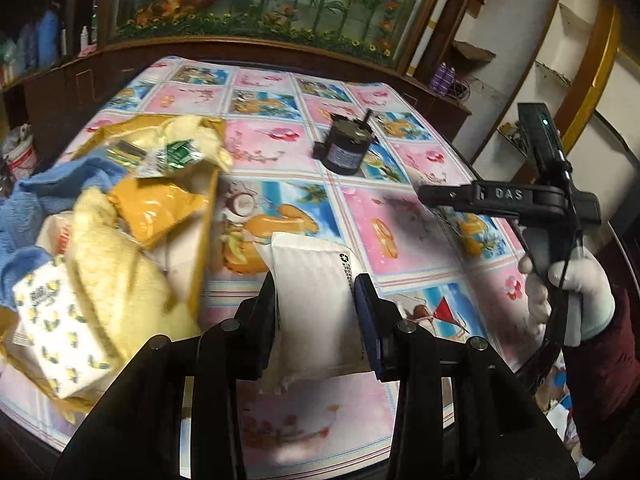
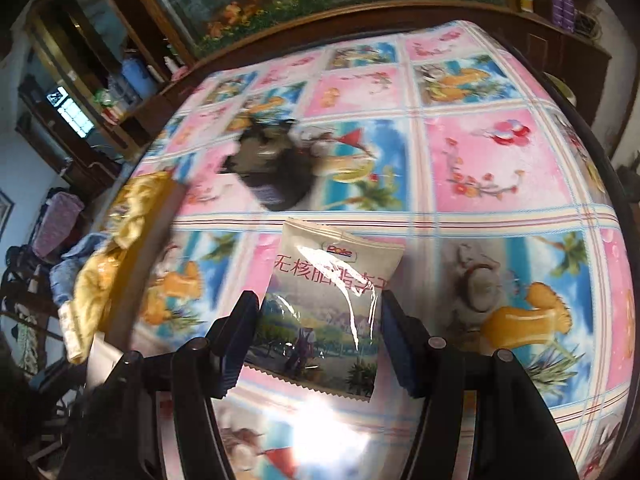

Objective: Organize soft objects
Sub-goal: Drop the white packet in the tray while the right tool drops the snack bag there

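My left claw (image 1: 316,316) is clamped on a white pouch (image 1: 316,292), both pads pressing its sides, and the pouch stands upright between them above the tablecloth (image 1: 280,140). My right claw (image 2: 320,340) has its pads on either side of a Dole packet (image 2: 324,308); whether they touch its edges I cannot tell. The packet is tilted, its top toward the table centre. In the left view my gloved right hand (image 1: 568,292) grips the other claw's handle at the right edge, well apart from the pouch. To the left sits a cardboard box (image 1: 204,232) holding a yellow towel (image 1: 116,276), a blue towel (image 1: 60,184), an orange packet (image 1: 156,208), a green sachet (image 1: 172,156) and a lemon-print tissue pack (image 1: 56,320). A black can (image 1: 346,148) stands near the table centre, apart from the box.
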